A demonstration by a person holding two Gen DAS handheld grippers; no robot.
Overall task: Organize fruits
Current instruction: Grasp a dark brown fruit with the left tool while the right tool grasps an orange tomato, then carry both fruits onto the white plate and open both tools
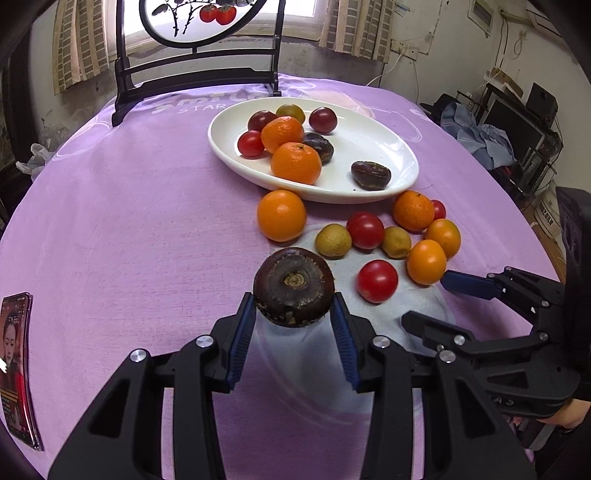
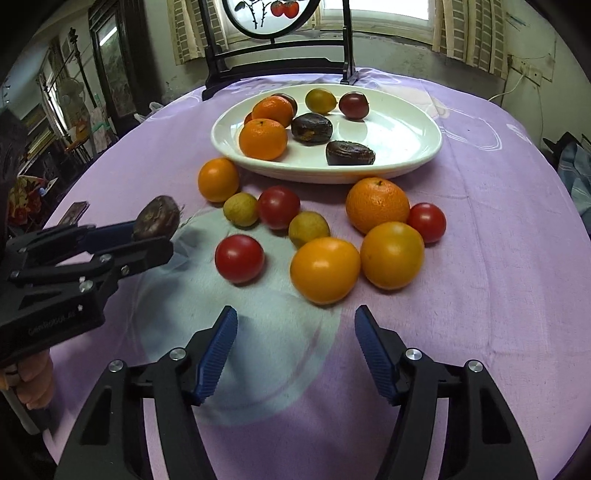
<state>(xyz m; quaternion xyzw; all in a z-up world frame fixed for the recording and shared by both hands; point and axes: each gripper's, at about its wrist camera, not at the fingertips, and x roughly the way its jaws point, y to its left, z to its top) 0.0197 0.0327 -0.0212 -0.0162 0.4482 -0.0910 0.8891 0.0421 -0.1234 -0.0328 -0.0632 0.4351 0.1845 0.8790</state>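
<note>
A purple tablecloth (image 1: 129,221) with pale printed lettering covers the round table. At the table's far edge stands a black wooden stand (image 1: 195,70) holding a round painted screen (image 1: 199,18) that shows red persimmons on a dark branch, and a smartphone (image 1: 16,365) with a woman's face on its lit display lies at the near left edge. Behind the table hang brick-patterned curtains (image 1: 79,40) beside a bright window (image 2: 373,14), and blue clothes (image 1: 480,136) are heaped on dark shelving off the right edge.
</note>
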